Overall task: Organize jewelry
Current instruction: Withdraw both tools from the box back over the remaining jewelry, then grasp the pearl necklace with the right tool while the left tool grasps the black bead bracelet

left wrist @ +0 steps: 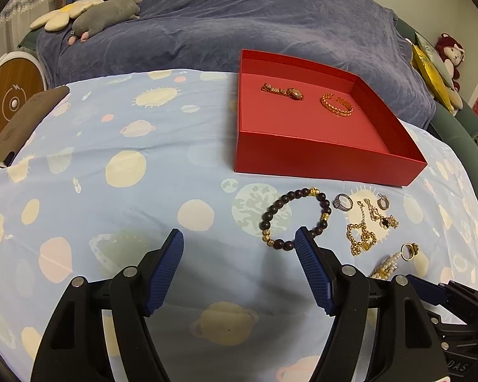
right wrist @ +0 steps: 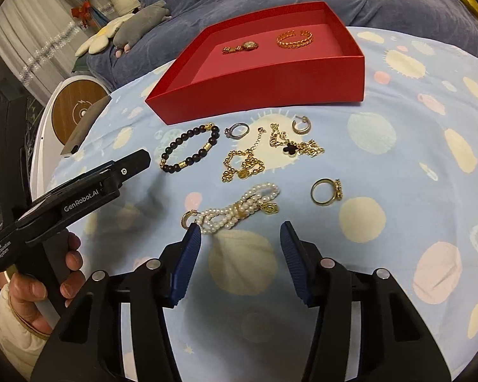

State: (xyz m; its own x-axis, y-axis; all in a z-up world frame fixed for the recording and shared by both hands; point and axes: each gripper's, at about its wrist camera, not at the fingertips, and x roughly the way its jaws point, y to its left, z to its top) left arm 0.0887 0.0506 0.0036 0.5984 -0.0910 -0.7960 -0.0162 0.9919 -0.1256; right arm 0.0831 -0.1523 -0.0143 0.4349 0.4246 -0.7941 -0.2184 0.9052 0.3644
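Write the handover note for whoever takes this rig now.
Left hand-held gripper: open, empty, by the dark bead bracelet.
Right hand-held gripper: open, empty, just short of the pearl bracelet.
Done: gold watch and gold cuff bangle lie in the red box.
Left, all on the sheet in front of the box: bead bracelet, silver ring, gold chains, black clover necklace, hoop earring, gold ring, pearl bracelet.

Both tongs, the left tongs (left wrist: 239, 238) and the right tongs (right wrist: 240, 234), have glossy black arms, round silver screws and ribbed blue pads (right wrist: 188, 264). At the right-wrist view's lower left, a bare-skinned hand (right wrist: 32, 289) shows a cream sleeve, perhaps quilted, and white "GenRobot.AI" lettering.
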